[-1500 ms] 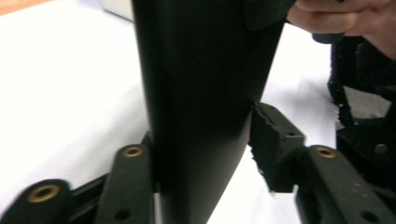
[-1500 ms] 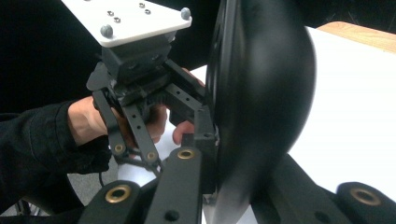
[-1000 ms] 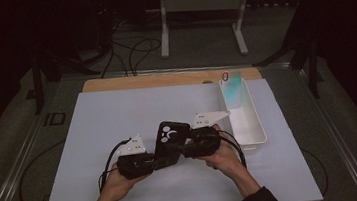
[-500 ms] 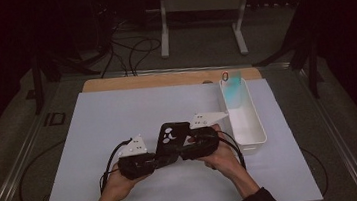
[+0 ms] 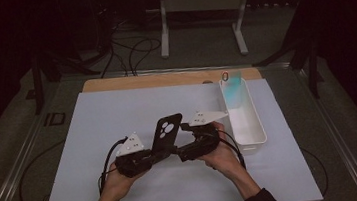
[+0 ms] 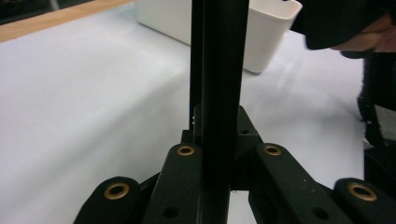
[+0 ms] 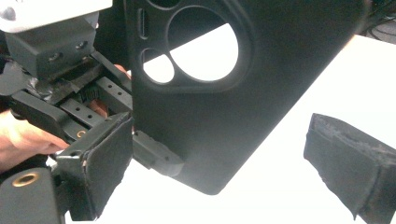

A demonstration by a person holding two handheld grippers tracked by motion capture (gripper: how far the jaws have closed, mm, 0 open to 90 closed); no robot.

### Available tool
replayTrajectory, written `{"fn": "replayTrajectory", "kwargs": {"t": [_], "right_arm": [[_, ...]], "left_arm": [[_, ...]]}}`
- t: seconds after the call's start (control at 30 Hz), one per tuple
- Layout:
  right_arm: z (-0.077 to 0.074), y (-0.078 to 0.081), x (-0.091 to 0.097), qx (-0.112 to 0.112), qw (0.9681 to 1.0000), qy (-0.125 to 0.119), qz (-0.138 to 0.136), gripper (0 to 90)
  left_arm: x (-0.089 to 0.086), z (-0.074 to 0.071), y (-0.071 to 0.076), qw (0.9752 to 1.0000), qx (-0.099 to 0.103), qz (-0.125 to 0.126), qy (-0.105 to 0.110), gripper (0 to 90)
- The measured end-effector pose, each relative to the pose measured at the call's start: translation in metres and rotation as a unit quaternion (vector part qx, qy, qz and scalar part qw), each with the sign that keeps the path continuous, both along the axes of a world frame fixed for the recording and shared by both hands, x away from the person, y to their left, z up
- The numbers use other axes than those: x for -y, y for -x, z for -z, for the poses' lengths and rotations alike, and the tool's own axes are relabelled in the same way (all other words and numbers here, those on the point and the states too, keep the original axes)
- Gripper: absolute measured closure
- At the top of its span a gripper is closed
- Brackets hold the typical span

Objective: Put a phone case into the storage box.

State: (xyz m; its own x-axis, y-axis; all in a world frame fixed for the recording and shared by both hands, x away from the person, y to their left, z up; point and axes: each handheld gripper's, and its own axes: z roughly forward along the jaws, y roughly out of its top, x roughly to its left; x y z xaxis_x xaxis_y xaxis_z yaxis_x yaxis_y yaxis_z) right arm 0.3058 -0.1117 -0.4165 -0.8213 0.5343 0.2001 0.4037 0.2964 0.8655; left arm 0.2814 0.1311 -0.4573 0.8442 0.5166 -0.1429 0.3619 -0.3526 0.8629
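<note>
High view: at six o'clock on the worktop (image 5: 93,119), the left claw (image 5: 158,154) grips a black phone case (image 5: 166,133) upright. Left gripper view: jaws clamp its edge. Right gripper view: the right claw (image 7: 224,172) gapes wide around the case's lower corner.

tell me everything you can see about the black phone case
The black phone case is a matte, rubbery-looking shell with a raised camera panel pierced by round holes and a slot. It stands upright on edge above the white mat, clamped between the left gripper jaws. The right gripper faces its flat side, jaws apart on either side of its lower corner, not pressing it.
</note>
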Motion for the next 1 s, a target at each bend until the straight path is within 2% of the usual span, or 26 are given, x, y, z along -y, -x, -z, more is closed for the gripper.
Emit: {"fn": "replayTrajectory", "kwargs": {"t": [0.23, 0.47, 0.7, 1.0], "right_arm": [[-0.002, 0.0, -0.001, -0.003, 0.9997, -0.006, 0.024, 8.2], [-0.008, 0.001, -0.003, 0.0, 0.9993, -0.017, 0.034, 8.1], [-0.009, -0.001, -0.006, -0.012, 0.999, -0.025, 0.034, 8.2], [-0.007, -0.005, -0.011, -0.031, 0.9976, -0.023, 0.057, 8.4]], "left_arm": [[0.0, 0.001, 0.0, 0.9998, 0.004, -0.021, -0.005, 85.3], [0.002, 0.004, 0.0, 0.9994, 0.003, -0.03, -0.015, 85.2], [0.006, 0.007, 0.0, 0.9993, 0.002, -0.032, -0.019, 85.1], [0.013, 0.011, 0.002, 0.9991, 0.003, -0.033, -0.026, 85.2]]}}
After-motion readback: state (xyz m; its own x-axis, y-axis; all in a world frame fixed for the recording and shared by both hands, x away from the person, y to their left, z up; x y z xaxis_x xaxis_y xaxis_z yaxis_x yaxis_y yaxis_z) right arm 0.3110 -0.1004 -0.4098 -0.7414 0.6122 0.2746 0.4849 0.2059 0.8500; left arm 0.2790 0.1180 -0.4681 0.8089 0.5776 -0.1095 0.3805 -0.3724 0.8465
